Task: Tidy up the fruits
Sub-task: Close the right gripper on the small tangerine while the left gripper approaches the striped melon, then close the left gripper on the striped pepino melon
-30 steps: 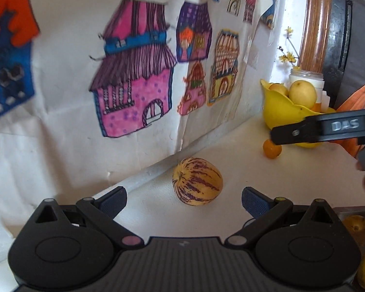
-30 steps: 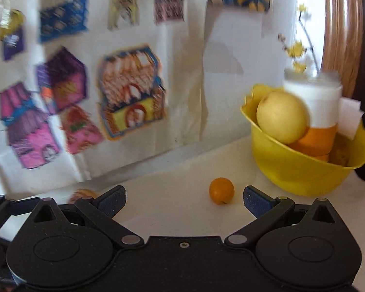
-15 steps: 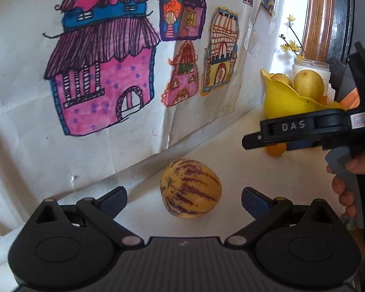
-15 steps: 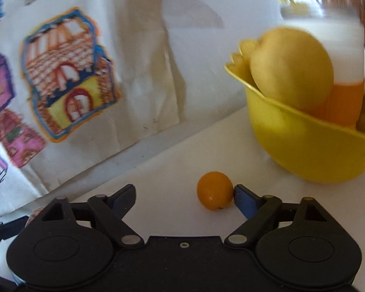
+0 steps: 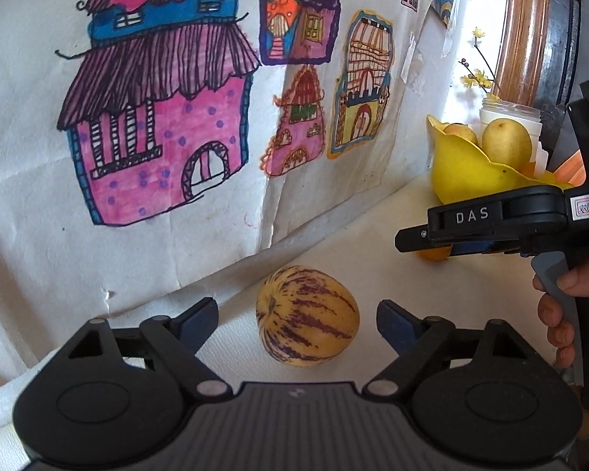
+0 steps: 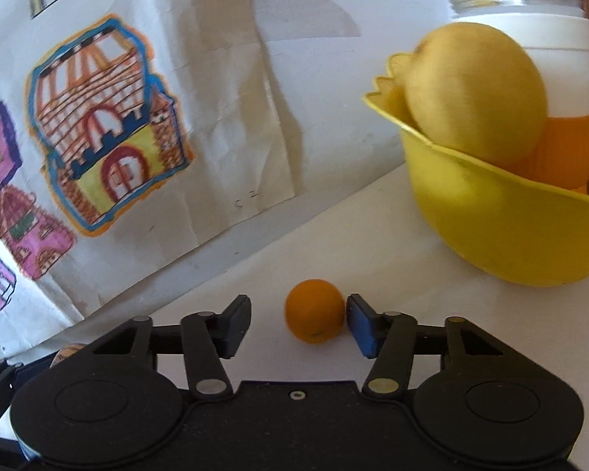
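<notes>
The right gripper (image 6: 298,324) has its fingers either side of a small orange fruit (image 6: 314,311) resting on the white worktop (image 6: 373,251); they have just been closing, the right pad touching the fruit or nearly so, the left pad still clear, so no grip yet. The yellow bowl (image 6: 502,231), already holding pale yellow fruit, sits near, up and to the right. The left gripper (image 5: 297,320) has also been closing, fingers wide apart, bracketing a striped yellow-and-purple melon (image 5: 307,314), stem end leftward, neither pad touching.
</notes>
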A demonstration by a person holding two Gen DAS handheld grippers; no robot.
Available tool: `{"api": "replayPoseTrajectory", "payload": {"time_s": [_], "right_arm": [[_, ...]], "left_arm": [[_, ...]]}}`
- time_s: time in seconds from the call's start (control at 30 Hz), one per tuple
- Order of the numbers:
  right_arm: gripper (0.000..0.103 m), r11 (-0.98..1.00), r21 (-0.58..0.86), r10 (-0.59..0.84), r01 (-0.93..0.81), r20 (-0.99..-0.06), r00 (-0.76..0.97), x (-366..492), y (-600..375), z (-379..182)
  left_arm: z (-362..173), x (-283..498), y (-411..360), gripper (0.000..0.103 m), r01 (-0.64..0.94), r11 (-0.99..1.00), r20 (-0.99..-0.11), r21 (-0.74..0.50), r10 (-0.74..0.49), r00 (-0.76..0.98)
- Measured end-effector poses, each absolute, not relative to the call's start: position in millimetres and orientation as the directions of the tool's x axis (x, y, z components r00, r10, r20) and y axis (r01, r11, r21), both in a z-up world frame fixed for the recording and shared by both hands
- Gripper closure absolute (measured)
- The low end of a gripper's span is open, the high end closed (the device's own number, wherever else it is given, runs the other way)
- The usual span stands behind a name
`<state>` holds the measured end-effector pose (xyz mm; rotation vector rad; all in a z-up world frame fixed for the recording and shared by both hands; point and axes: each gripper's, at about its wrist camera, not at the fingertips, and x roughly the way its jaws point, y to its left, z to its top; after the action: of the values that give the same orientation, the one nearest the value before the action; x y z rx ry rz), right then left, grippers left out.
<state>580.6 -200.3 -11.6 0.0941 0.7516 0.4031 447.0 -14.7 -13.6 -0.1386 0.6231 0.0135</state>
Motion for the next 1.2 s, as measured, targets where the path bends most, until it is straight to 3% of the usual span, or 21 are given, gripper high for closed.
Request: {"api": "replayPoseTrajectory", "payload": {"time_s": [0.47, 0.6, 1.2], "right_arm": [[0.064, 0.908, 0.165, 0.393, -0.385, -0.651, 0.649, 564, -178, -6], [0.069, 0.912, 0.141, 0.378, -0.385, -0.656, 0.653, 561, -170, -7], [0.069, 0.905, 0.191, 0.397, -0.381, -0.704, 0.589, 528, -178, -8]], "left_arm": [[-14, 444, -11, 0.03, -0.071, 0.989, -0.576, -0.133, -0.019, 0.817], [-14, 444, -12, 0.044, -0.052, 0.989, -0.575, -0.135, -0.036, 0.818], [-9, 425, -10, 0.045, 0.028, 0.993, -0.592, -0.113, -0.09, 0.801]]}}
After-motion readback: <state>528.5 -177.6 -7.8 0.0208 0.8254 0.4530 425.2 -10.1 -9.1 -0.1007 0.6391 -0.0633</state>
